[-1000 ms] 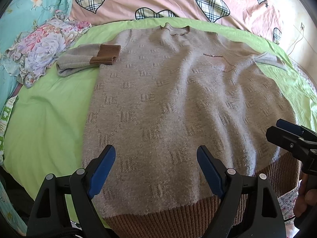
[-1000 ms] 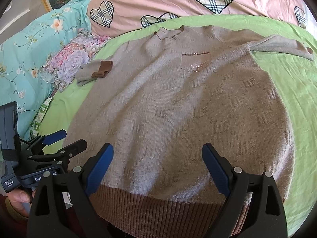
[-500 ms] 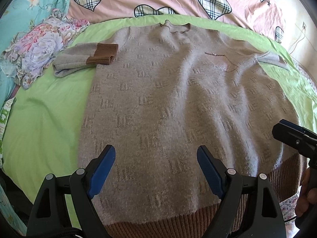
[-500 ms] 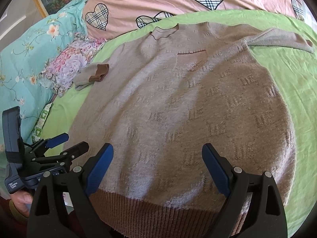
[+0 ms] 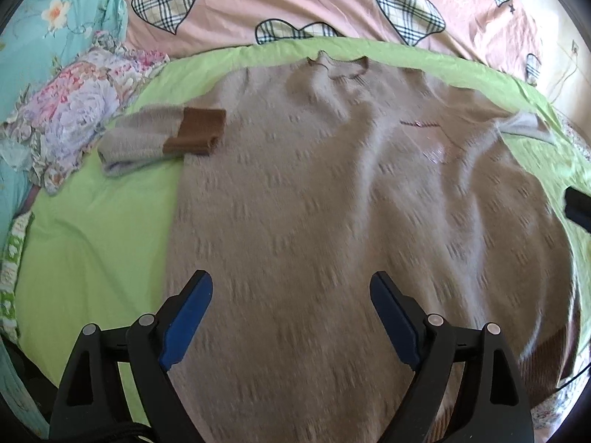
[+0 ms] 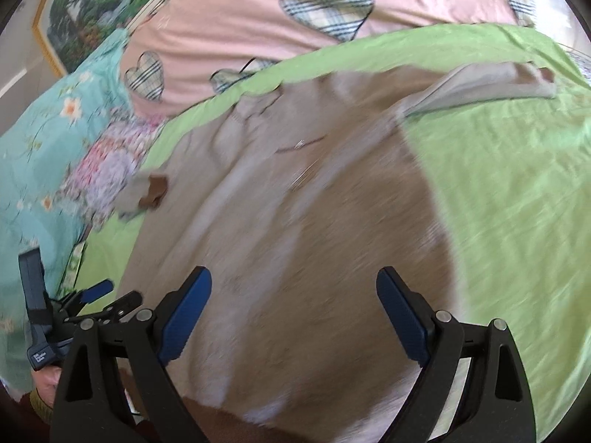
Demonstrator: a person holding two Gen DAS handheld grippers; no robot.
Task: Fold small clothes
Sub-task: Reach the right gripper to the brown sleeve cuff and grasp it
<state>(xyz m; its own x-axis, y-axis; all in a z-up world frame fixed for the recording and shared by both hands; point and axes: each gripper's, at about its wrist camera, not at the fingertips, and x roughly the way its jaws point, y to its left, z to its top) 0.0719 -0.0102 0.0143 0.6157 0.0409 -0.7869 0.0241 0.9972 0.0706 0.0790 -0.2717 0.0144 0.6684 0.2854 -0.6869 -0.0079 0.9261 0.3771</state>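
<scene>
A beige knit sweater (image 5: 332, 203) with brown ribbed hem and cuffs lies flat, front up, on a green sheet (image 5: 92, 251). It also shows in the right wrist view (image 6: 314, 258). Its left sleeve (image 5: 147, 144) is folded back with the brown cuff (image 5: 195, 131) by the body. Its right sleeve (image 6: 480, 86) stretches out to the right. My left gripper (image 5: 291, 313) is open and empty above the lower left of the sweater. My right gripper (image 6: 293, 313) is open and empty above the lower middle. The left gripper also shows in the right wrist view (image 6: 107, 295).
A pink cover with plaid hearts (image 5: 295, 3) lies behind the sweater. A floral cloth (image 5: 74, 110) and a turquoise flowered quilt (image 6: 44, 140) are at the left. A framed picture (image 6: 85, 18) hangs on the wall at the far left.
Both grippers have moved forward over the sweater, away from the hem. The right wrist view has turned to the right, so the right sleeve and more green sheet show. Both stay open.
</scene>
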